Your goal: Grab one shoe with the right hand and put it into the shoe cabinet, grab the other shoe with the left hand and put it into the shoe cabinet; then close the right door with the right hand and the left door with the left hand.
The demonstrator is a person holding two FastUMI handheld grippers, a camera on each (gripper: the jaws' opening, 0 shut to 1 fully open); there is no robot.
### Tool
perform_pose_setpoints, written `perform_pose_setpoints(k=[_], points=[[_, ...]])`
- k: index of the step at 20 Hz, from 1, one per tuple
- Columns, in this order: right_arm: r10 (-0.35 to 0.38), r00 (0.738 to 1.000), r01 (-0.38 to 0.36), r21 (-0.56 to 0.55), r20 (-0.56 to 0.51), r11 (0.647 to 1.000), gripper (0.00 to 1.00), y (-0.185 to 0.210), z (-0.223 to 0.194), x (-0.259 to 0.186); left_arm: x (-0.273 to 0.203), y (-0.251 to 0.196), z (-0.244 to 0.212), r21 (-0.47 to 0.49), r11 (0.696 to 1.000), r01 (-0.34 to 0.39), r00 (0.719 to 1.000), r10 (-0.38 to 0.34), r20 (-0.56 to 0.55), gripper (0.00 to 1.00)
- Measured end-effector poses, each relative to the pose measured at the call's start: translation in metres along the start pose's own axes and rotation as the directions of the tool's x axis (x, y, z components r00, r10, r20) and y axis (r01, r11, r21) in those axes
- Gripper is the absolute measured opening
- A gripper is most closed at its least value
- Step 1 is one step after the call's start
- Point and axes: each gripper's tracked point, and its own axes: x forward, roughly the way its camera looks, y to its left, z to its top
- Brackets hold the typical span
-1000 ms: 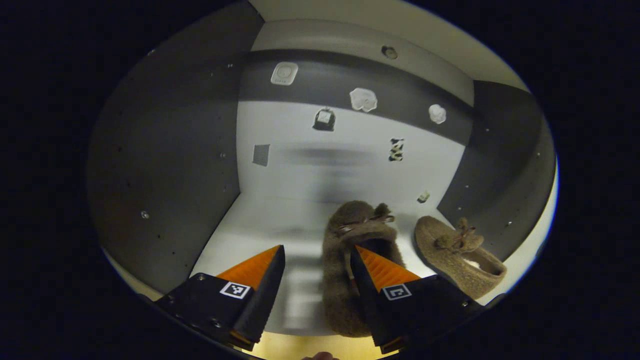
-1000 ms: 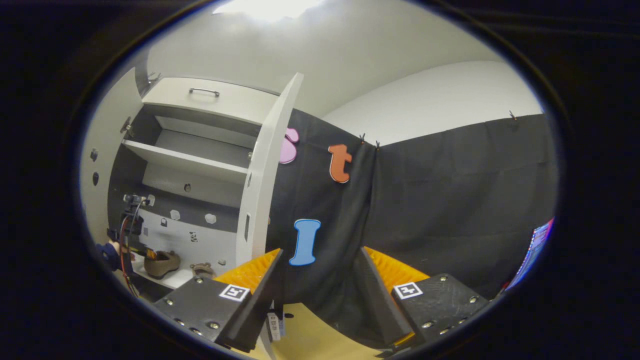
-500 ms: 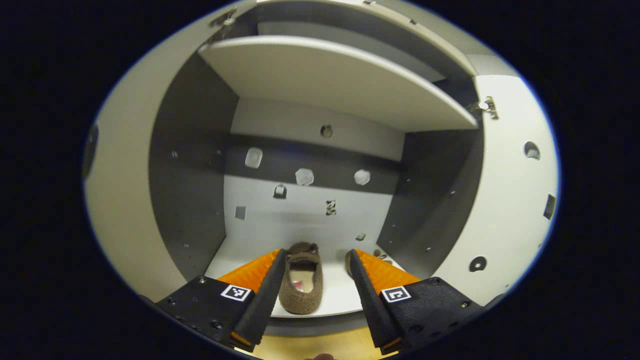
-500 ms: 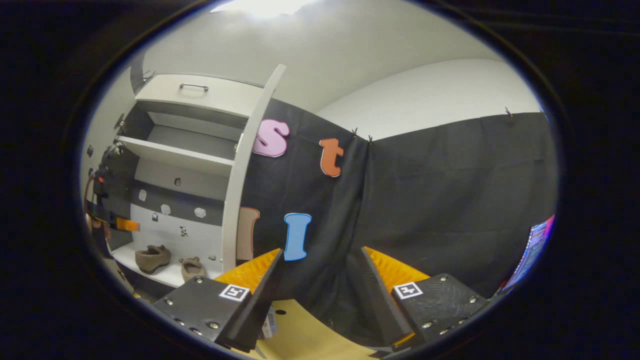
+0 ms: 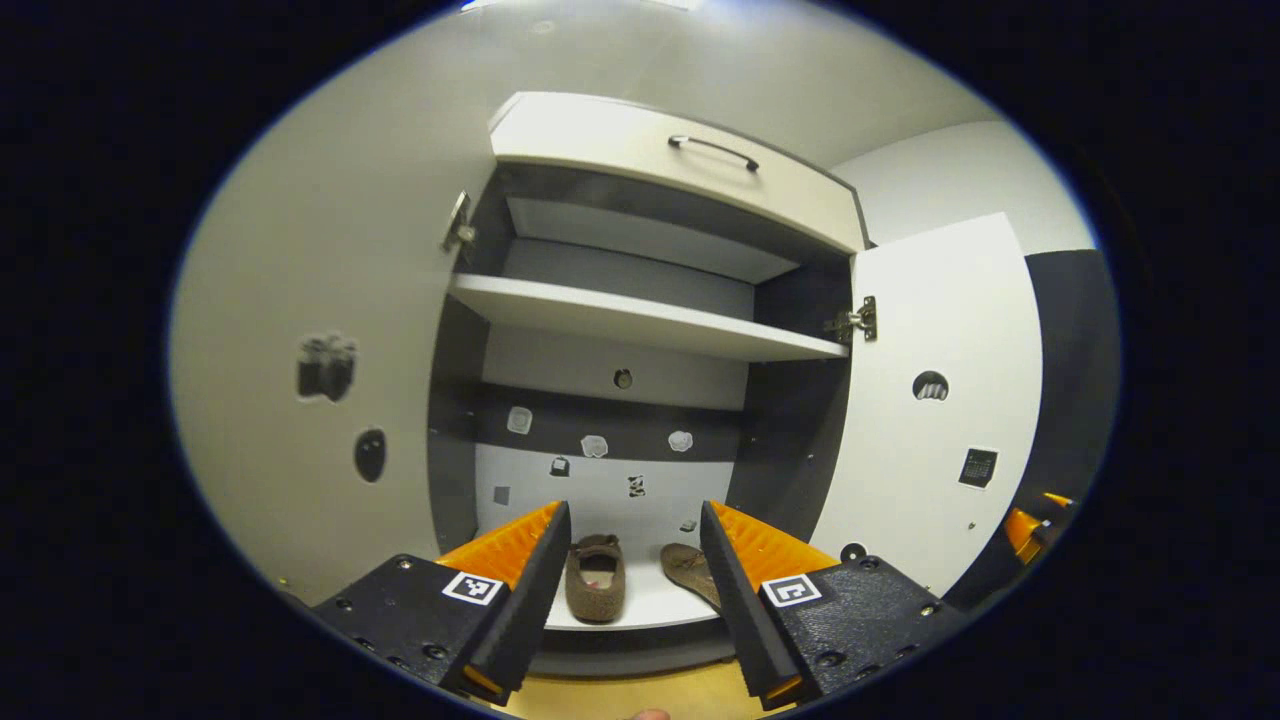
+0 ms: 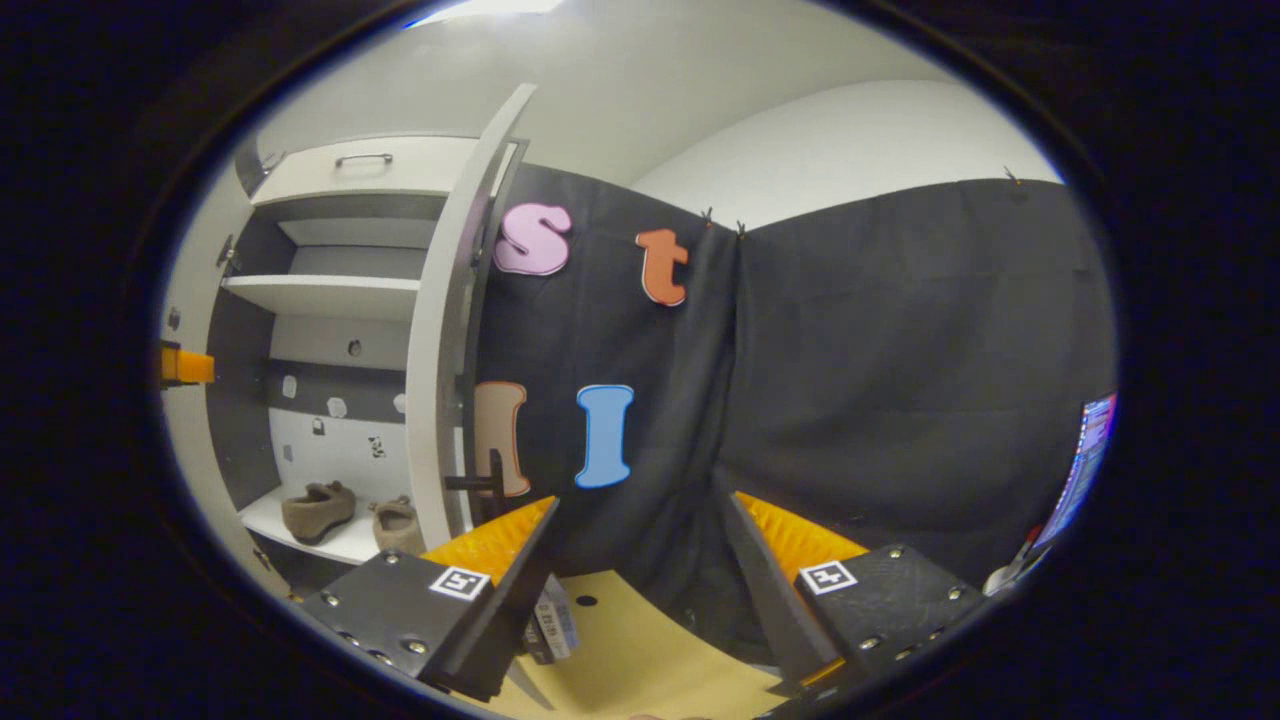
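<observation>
Through the left gripper view, the left gripper [image 5: 628,580] has backed out, jaws wide and empty; both brown fuzzy slippers [image 5: 596,577] now sit near the white bottom shelf's [image 5: 640,607] front edge, so shoes are stowed.

Right gripper view: right gripper [image 6: 632,590] wide, empty, beside the open white right door [image 6: 440,330], above tan flooring [image 6: 630,655].

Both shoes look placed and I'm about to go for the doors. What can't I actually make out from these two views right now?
- Right shoe, left gripper view: partly behind the left hand-held gripper finger.
- Same shoe, right gripper view: cut off by the right door edge.
- Right door's outer face: seen nearly edge-on, so its handle is unclear.
- Stickers on the cabinet back wall: too small to read.
</observation>
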Motion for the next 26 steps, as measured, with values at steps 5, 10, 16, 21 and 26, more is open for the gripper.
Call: perform_pose_setpoints(k=[5,10,16,21,26], points=[[0.061,0.998,-0.06,0.026,-0.013,0.998,0.94,0.03,-0.004,0.013,-0.064,0.028,0.041,0.01,0.994,-0.104,0.991,0.103,0.08,0.79],[0.064,0.998,-0.064,0.022,0.011,0.998,0.95,0.034,-0.001,0.013,-0.118,0.053,0.063,-0.009,0.978,-0.207,0.969,0.206,0.138,0.79],[0.121,0.992,-0.122,0.017,0.015,0.992,0.95,0.041,0.001,0.009,-0.173,0.123,0.083,-0.044,0.907,-0.419,0.886,0.419,0.2,0.79],[0.128,0.991,-0.128,-0.003,0.025,0.992,0.94,0.044,0.001,0.011,-0.225,0.198,0.079,-0.056,0.794,-0.605,0.777,0.604,0.179,0.79],[0.145,0.989,-0.146,0.034,0.013,0.989,0.94,0.049,0.0,0.006,-0.227,0.236,0.049,-0.063,0.739,-0.671,0.732,0.674,0.098,0.8]])
